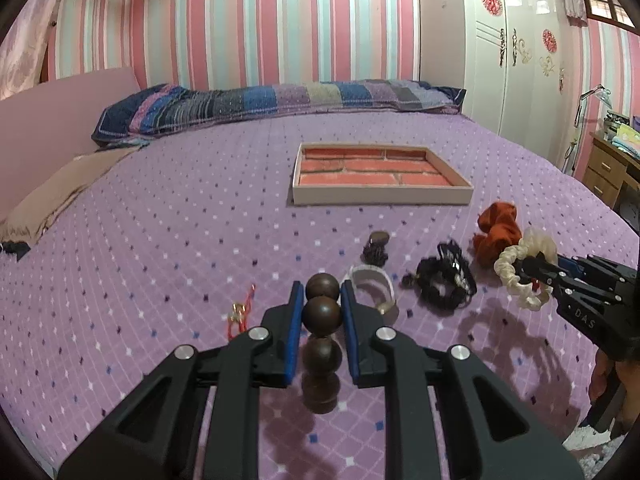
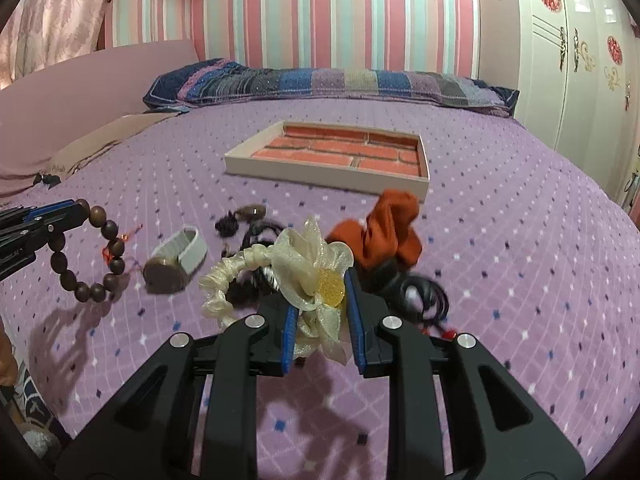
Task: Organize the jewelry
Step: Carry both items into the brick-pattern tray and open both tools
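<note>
My left gripper (image 1: 322,292) is shut on a bracelet of dark wooden beads (image 1: 322,312), which hangs above the purple bedspread; the right wrist view shows the bracelet (image 2: 90,256) dangling from that gripper (image 2: 82,208) at the far left. My right gripper (image 2: 320,284) is shut on a cream scrunchie with a gauzy bow and yellow centre (image 2: 308,272), lifted off the bed; in the left wrist view the scrunchie (image 1: 520,268) hangs from the right gripper (image 1: 528,268). A shallow tray with a brick-pattern lining (image 1: 380,194) (image 2: 320,172) lies further back on the bed.
On the bedspread lie a clear-banded watch (image 1: 374,284) (image 2: 180,256), an orange scrunchie (image 1: 496,232) (image 2: 384,228), black hair ties (image 1: 444,276) (image 2: 420,292), a small dark clip (image 1: 376,246), and a red-and-gold trinket (image 1: 240,312). A striped pillow (image 1: 280,100) lies beyond; a wardrobe (image 1: 516,40) stands right.
</note>
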Tool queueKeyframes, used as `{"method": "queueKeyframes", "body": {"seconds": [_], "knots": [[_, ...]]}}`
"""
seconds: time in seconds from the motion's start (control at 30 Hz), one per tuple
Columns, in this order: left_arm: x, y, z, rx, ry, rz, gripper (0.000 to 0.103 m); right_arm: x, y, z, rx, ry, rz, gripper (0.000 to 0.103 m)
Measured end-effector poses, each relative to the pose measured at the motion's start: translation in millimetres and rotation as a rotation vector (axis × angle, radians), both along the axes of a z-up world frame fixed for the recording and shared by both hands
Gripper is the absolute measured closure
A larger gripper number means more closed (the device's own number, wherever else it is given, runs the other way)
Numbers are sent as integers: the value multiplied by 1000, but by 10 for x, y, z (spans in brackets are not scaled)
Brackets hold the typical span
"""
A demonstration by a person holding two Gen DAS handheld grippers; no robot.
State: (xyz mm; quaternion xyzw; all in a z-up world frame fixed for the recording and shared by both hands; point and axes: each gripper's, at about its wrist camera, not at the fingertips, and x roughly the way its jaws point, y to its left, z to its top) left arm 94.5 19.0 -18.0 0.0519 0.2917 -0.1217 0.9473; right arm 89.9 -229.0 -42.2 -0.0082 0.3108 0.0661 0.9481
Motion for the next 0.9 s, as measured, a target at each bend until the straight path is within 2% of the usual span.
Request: {"method": "queueKeyframes", "body": {"seconds": [0.13, 0.33, 0.63, 0.9], "knots": [[123, 13, 162, -3, -17, -5, 83, 181, -29, 149, 7, -5, -1, 80], [528, -69, 434, 6, -46, -27, 83, 595, -70, 397, -24, -34, -27, 80], [1507, -406, 702, -46, -34, -45, 83, 1504, -163, 661, -20, -32, -75, 80], [2610, -800, 703, -50, 16, -62, 83, 2507, -291, 726, -49, 17, -120, 80]]}}
